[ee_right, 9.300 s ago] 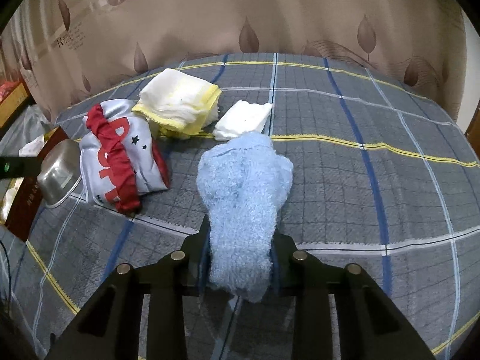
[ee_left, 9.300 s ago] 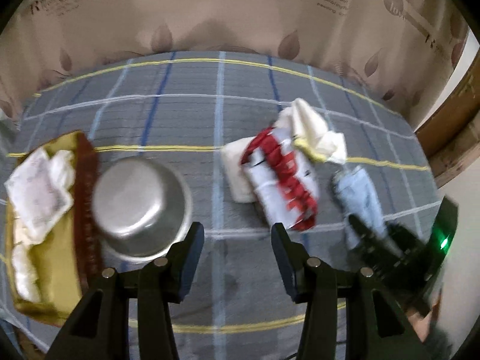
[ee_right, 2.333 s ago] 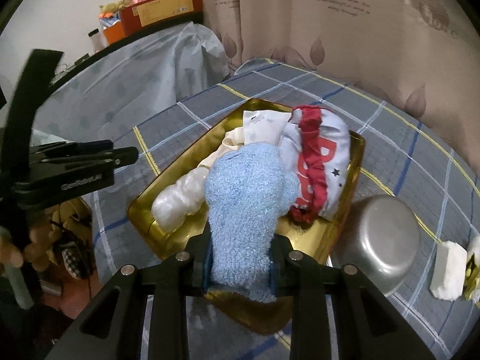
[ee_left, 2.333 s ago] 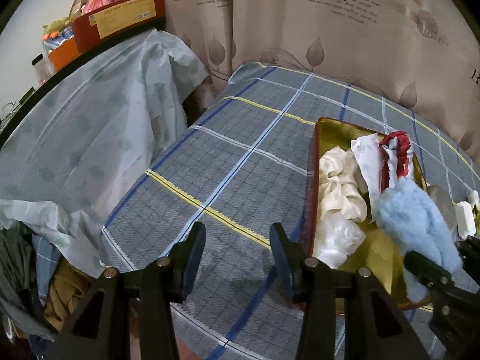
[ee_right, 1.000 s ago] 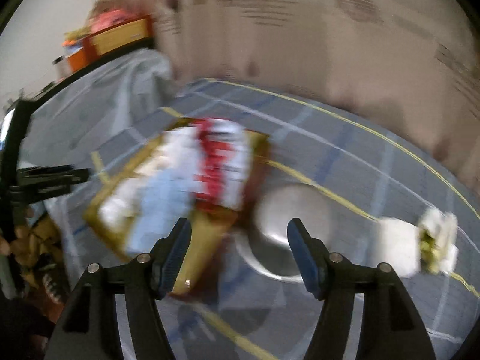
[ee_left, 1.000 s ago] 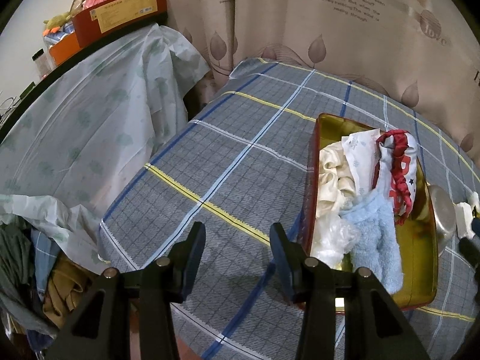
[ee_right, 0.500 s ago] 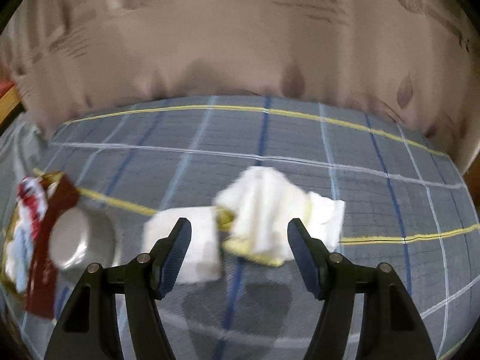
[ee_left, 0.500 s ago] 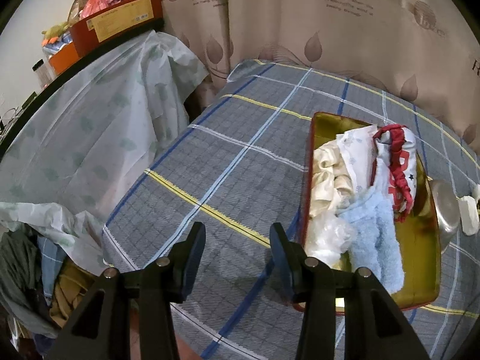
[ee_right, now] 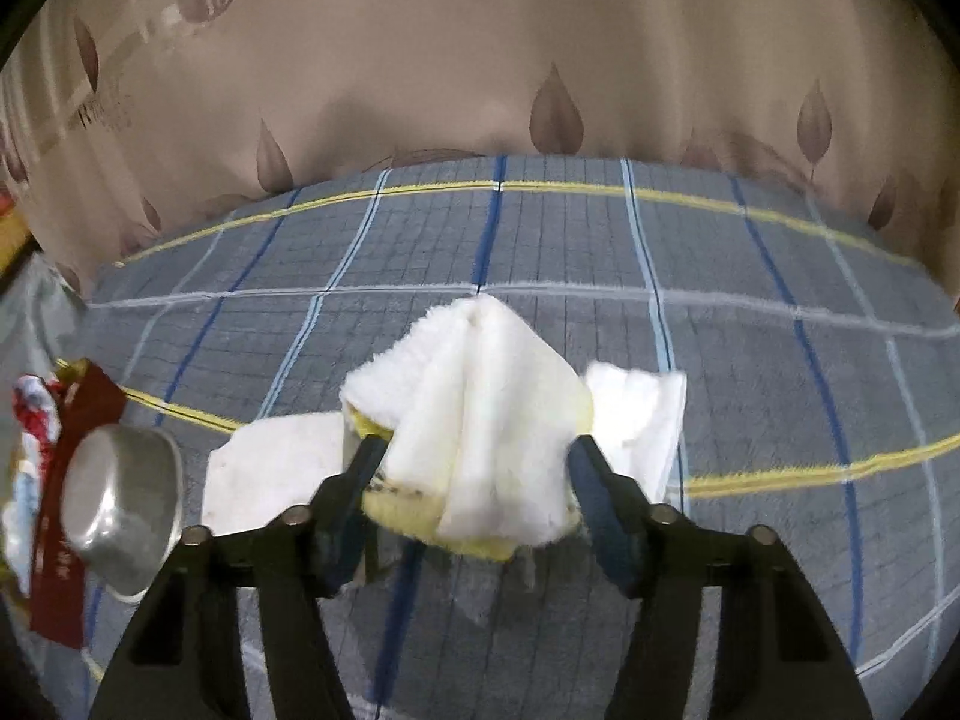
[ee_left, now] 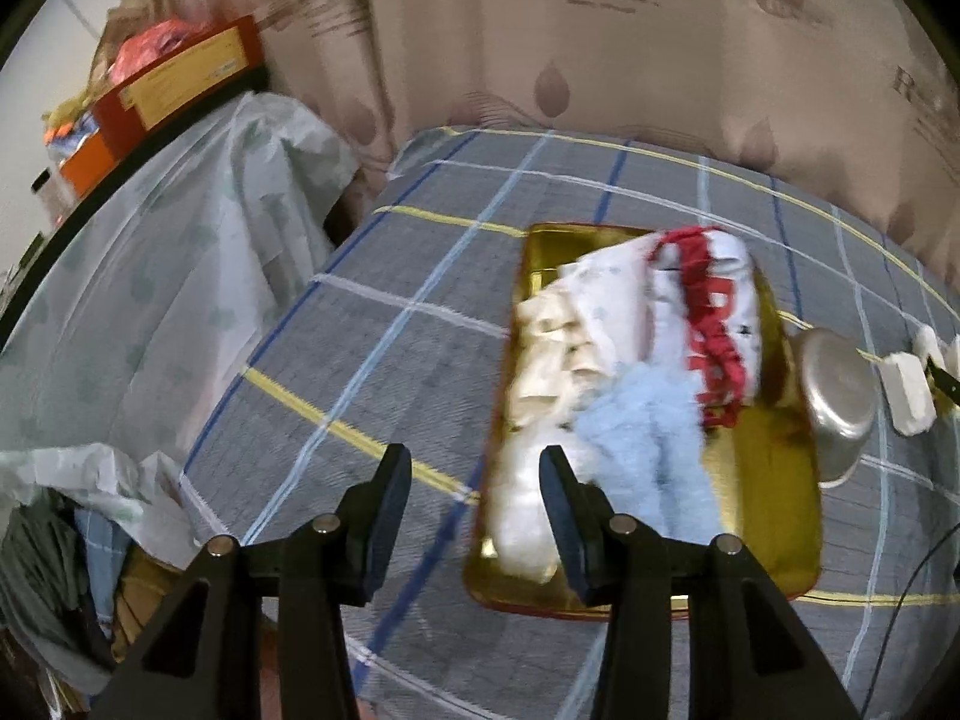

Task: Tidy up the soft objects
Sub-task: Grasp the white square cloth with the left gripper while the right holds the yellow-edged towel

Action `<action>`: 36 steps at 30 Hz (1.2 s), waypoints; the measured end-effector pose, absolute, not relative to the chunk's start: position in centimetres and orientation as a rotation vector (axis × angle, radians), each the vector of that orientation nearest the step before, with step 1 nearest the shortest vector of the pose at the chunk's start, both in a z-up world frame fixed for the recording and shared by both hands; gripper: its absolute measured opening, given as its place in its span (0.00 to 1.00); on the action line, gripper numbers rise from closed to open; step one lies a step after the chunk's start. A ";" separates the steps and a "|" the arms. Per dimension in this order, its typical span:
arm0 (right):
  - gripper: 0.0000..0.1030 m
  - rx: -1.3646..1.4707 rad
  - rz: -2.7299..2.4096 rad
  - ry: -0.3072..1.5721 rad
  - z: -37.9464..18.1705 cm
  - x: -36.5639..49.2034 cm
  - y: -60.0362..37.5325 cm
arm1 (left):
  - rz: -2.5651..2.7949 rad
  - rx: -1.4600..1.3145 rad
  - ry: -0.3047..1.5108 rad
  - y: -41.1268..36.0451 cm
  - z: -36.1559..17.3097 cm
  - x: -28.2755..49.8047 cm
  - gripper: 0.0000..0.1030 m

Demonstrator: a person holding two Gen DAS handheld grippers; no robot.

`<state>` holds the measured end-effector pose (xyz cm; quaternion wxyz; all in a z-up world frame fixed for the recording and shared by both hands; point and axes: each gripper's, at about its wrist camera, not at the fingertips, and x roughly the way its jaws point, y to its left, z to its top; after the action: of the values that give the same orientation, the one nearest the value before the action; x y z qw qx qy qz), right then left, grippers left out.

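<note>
With the right gripper (ee_right: 474,468) spread wide around the white-and-yellow towel (ee_right: 480,420), it should close low on the whole bundle, while the left gripper (ee_left: 474,510) hangs apart, empty.

A plaid bedcover (ee_right: 750,360) in grey, with blue, white and yellow lines, is spread over the bed; on it a gold tray (ee_left: 774,516) is laid, with a steel bowl (ee_left: 837,396) just beside it; beyond the bowl a white pad (ee_right: 270,468) and a white-and-yellow towel (ee_right: 480,420) are seen.
</note>
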<state>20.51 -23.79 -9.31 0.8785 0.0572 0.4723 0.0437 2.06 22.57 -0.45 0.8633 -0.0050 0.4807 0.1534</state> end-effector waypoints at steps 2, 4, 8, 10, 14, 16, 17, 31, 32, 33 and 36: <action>0.51 0.164 0.114 0.984 -9.5 20.1 -24.6 | 0.303 0.007 1.012 21.3 -0.4 2.4 0.44; 0.43 0.175 0.128 0.963 -9.3 19.5 -25.1 | 0.277 0.022 1.011 20.2 -0.3 2.7 0.44; 0.32 0.192 0.144 0.931 -8.9 18.7 -26.0 | 0.230 0.058 1.010 17.1 -0.1 3.3 0.44; 0.28 0.200 0.147 0.913 -8.6 18.1 -26.3 | 0.206 0.074 1.010 15.7 0.1 3.6 0.44; 0.26 0.164 0.137 0.879 -8.0 16.7 -26.9 | 0.119 0.103 1.017 11.8 0.3 4.3 0.44; 0.26 0.154 0.132 0.865 -7.7 15.6 -27.4 | 0.082 0.105 1.030 10.2 0.2 4.8 0.44; 0.25 0.153 0.127 0.858 -7.6 15.1 -27.8 | 0.060 0.102 1.042 9.3 0.0 5.1 0.44; 0.25 0.100 0.012 0.819 -8.3 8.1 -32.6 | -0.223 0.022 1.216 -4.1 -2.3 10.3 0.59; 0.25 0.113 0.013 0.818 -8.5 8.0 -32.8 | -0.238 0.003 1.234 -5.0 -2.5 10.8 0.59; 0.25 0.118 0.014 0.819 -8.6 8.0 -32.8 | -0.256 -0.024 1.252 -5.6 -2.6 11.4 0.59; 0.25 0.135 0.033 0.815 -8.7 8.1 -32.7 | -0.244 -0.090 1.272 -7.3 -2.9 13.2 0.59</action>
<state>8.14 -32.67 -8.65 0.9159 0.0654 0.3958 0.0159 13.22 -7.32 -2.94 0.7965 -0.0420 0.5924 -0.1136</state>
